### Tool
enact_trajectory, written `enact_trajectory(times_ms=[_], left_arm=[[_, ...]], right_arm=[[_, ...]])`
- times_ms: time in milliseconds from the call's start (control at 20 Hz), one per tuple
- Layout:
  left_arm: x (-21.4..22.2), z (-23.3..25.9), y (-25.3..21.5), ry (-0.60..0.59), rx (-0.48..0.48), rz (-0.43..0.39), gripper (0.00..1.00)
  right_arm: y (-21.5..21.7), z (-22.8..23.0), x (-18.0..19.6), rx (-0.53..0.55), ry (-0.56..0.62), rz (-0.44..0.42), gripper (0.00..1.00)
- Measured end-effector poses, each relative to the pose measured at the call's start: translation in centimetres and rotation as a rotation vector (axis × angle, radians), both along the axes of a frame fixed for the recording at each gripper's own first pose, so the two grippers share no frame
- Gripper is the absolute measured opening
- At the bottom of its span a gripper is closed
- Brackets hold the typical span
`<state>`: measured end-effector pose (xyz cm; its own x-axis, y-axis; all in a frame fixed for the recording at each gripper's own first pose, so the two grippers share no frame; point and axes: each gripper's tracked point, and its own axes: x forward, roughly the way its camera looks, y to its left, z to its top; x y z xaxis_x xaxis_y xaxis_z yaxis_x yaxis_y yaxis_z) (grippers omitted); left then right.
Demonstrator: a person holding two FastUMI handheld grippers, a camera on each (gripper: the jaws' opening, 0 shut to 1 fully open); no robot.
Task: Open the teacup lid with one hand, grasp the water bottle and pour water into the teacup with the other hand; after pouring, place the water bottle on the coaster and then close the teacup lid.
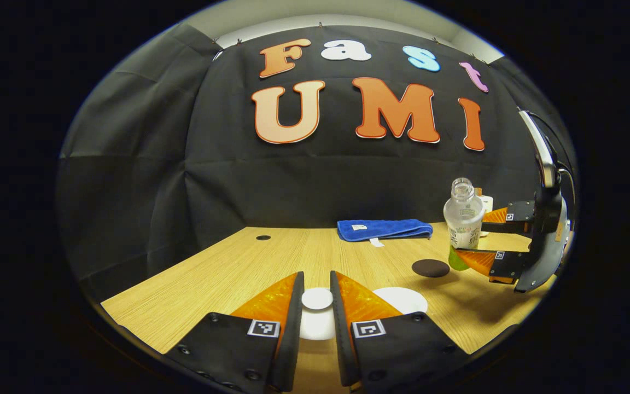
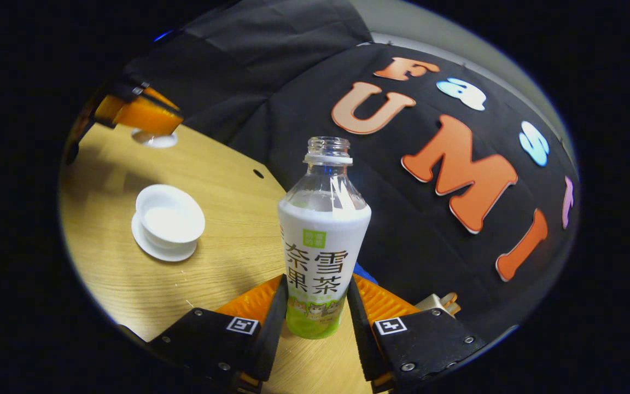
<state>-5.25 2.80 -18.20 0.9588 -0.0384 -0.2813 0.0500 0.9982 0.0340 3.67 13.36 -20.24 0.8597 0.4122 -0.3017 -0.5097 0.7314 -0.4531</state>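
The water bottle [image 2: 323, 246] pinched in my right gripper [image 2: 318, 285] wears a wrapper printed with large dark characters under a small green square. Black-and-white marker squares [image 2: 241, 325] sit on both of its fingers, at 7 and 5 o'clock. My left gripper [image 1: 316, 276], pinching the teacup lid [image 1: 316, 299], carries matching squares [image 1: 263, 328]. The towel [image 1: 383, 229] at 1 o'clock has a white tag [image 1: 376, 242], too small to read.

water bottle [image 2: 323, 246]: we see clear plastic, white label, green base
teacup [image 2: 170, 219]: white
coaster [image 1: 430, 268]: dark
towel [image 1: 383, 229]: blue
table [image 1: 227, 268]: light woodgrain
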Motion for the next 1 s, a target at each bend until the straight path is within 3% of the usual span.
enact_trajectory(times_ms=[250,450,700,1000], left_arm=[[0.2,0.8,-1.6,-0.013,0.0,-0.013,0.34],[0.5,1.8,-2.6,-0.037,0.001,-0.021,0.34],[0.1,2.6,-3.6,-0.051,-0.018,-0.026,0.34],[0.0,3.7,-3.6,-0.076,-0.01,-0.024,0.34]], right_arm=[[-1.8,-0.8,1.3,0.232,0.114,-0.075,0.63],[-2.7,-0.8,3.1,0.308,0.137,-0.112,0.63],[-3.1,0.5,2.2,0.435,0.171,-0.146,0.63],[-3.3,-1.6,2.5,0.512,0.252,-0.184,0.63]])
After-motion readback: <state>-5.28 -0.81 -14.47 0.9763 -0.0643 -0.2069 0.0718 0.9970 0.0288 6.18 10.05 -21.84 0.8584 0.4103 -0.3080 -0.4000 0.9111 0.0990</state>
